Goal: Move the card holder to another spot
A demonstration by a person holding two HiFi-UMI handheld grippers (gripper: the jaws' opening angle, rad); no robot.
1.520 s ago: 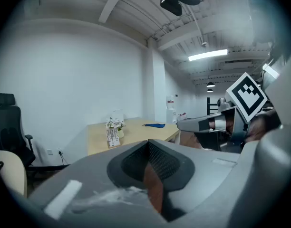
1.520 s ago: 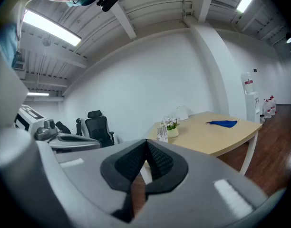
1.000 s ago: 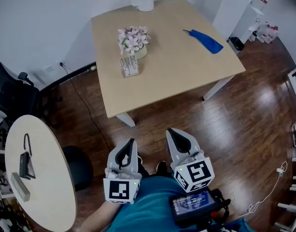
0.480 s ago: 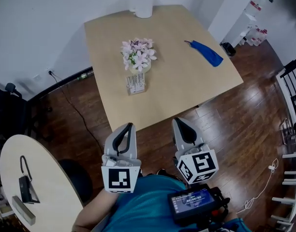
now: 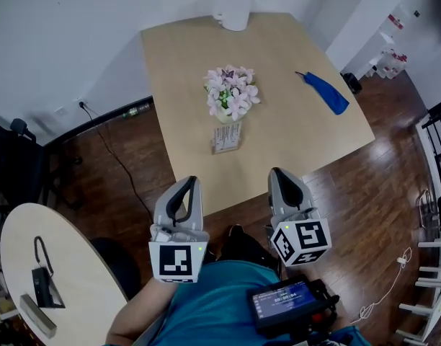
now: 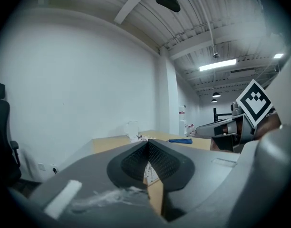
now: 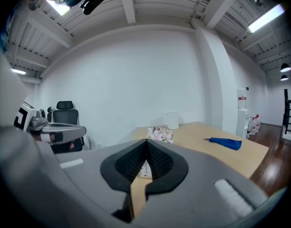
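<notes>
The card holder (image 5: 226, 137) is a small clear stand holding white cards. It stands on the light wooden table (image 5: 292, 143), just in front of a pot of pink flowers (image 5: 231, 92). My left gripper (image 5: 188, 187) and right gripper (image 5: 279, 175) are held side by side at the table's near edge, short of the holder. Both are shut with nothing between the jaws. In the right gripper view the card holder (image 7: 145, 168) shows behind the closed tips, with the flowers (image 7: 160, 134) beyond it. The left gripper view shows only a sliver of the card holder (image 6: 148, 171).
A blue object (image 5: 327, 92) lies at the table's right and a white jug (image 5: 233, 10) stands at its far edge. A round table (image 5: 62, 280) with small dark items is at the left, by a black chair (image 5: 15, 161). A cable (image 5: 123, 168) runs over the wooden floor.
The table has come nearer in the head view, and both grippers now reach its near edge. The card holder has not moved on the table. Both grippers stayed shut.
</notes>
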